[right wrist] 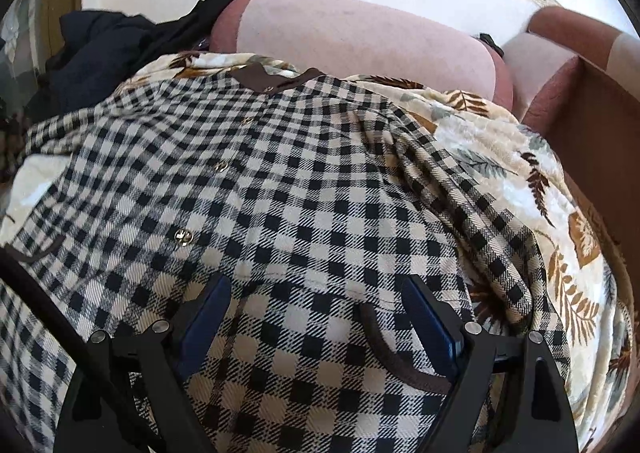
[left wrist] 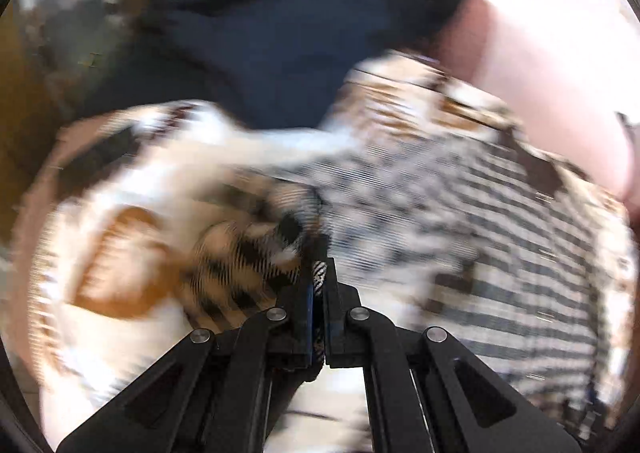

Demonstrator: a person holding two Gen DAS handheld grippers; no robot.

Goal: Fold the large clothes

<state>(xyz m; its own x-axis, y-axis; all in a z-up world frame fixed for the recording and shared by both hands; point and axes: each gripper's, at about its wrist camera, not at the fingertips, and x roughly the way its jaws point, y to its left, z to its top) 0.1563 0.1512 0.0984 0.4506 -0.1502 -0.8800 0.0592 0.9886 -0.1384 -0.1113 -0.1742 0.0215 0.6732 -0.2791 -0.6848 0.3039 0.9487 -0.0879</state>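
Note:
A black-and-cream checked jacket [right wrist: 304, 189] with gold buttons and brown trim lies spread face up over a leaf-print blanket [right wrist: 532, 189]. My left gripper [left wrist: 319, 273] is shut on a pinch of the checked jacket [left wrist: 480, 221]; a bit of check cloth shows between its pads, and the view is smeared by motion. My right gripper [right wrist: 316, 293] stands open just over the jacket's lower front, its blue-padded fingers [right wrist: 430, 317] on either side of a brown-trimmed pocket edge, with no cloth pinched.
A dark navy garment [right wrist: 100, 49] is heaped at the back left, also in the left wrist view as dark navy garment [left wrist: 264, 41]. A pink sofa cushion [right wrist: 360, 37] runs behind the jacket. A brown armrest [right wrist: 580, 93] bounds the right side.

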